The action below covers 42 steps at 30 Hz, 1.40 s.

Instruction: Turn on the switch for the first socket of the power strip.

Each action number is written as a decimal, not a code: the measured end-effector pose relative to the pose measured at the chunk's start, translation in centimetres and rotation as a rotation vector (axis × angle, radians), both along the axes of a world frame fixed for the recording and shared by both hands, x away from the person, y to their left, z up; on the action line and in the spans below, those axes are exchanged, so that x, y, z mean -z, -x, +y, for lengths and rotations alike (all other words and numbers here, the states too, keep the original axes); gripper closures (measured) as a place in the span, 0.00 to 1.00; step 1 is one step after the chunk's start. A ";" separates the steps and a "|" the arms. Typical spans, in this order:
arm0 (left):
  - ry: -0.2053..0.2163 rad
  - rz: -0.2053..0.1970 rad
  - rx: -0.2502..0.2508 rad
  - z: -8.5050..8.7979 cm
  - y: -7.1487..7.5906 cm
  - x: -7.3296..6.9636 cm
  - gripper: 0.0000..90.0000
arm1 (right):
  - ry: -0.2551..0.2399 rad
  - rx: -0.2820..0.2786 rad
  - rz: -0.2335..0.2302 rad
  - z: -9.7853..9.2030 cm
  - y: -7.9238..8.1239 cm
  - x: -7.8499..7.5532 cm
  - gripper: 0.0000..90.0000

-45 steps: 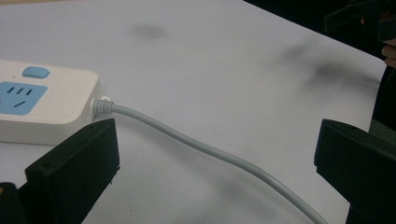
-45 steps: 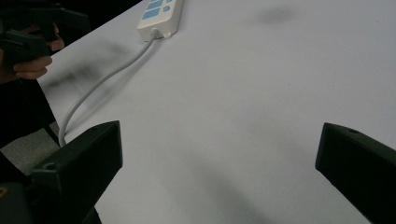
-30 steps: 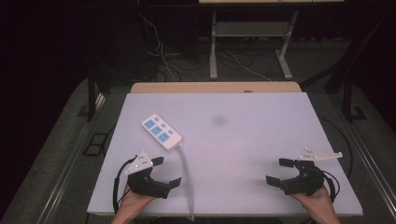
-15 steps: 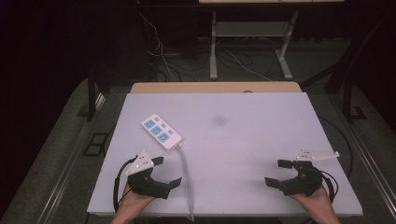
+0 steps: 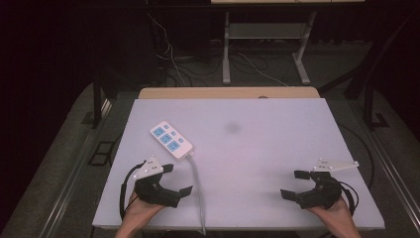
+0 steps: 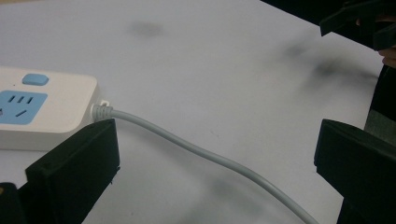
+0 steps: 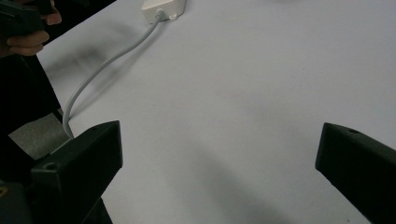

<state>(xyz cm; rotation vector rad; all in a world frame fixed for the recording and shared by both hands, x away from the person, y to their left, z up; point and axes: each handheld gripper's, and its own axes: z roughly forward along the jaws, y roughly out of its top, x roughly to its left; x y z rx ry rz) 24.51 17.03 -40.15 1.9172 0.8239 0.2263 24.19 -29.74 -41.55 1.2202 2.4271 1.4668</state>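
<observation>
While both grippers gape, bare table [image 5: 277, 148] lies between them.

Left gripper [image 5: 174, 179] and right gripper [image 5: 296, 184] hover low, jaws spread wide, well apart.

Both grippers are chunky black plastic, left gripper [image 5: 166, 184] and right gripper [image 5: 300, 186], each with blocky square-ended jaws, a pale three-cornered top plate and a black trailing cable.

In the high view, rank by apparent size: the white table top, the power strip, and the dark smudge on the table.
1. White table top, by far the largest.
2. Power strip, white with three blue sockets.
3. Dark smudge, smallest; its edges are blurry, so its extent is only roughly readable.
</observation>
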 end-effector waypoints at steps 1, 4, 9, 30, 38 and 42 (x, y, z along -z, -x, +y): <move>0.001 0.015 0.001 0.1 -0.2 -0.2 0.00 | -0.001 0.000 0.000 0.0 0.0 0.0 0.00; -0.002 0.020 0.002 0.1 -0.3 -0.4 0.00 | -0.001 0.002 0.001 0.0 0.0 0.0 0.00; -0.015 0.040 0.013 0.1 -0.8 -0.7 0.00 | 0.002 0.000 0.001 0.0 0.0 0.0 0.00; -0.055 0.063 0.022 0.4 -3.3 -2.9 0.00 | 0.000 0.006 0.001 -0.1 0.0 0.0 0.00; -0.049 0.066 0.021 0.6 -4.0 -3.3 0.00 | 0.002 0.005 -0.001 -0.1 0.1 0.0 0.00; -0.058 0.069 0.026 0.6 -4.7 -3.7 0.00 | 0.003 0.004 0.000 -0.1 0.1 0.0 0.00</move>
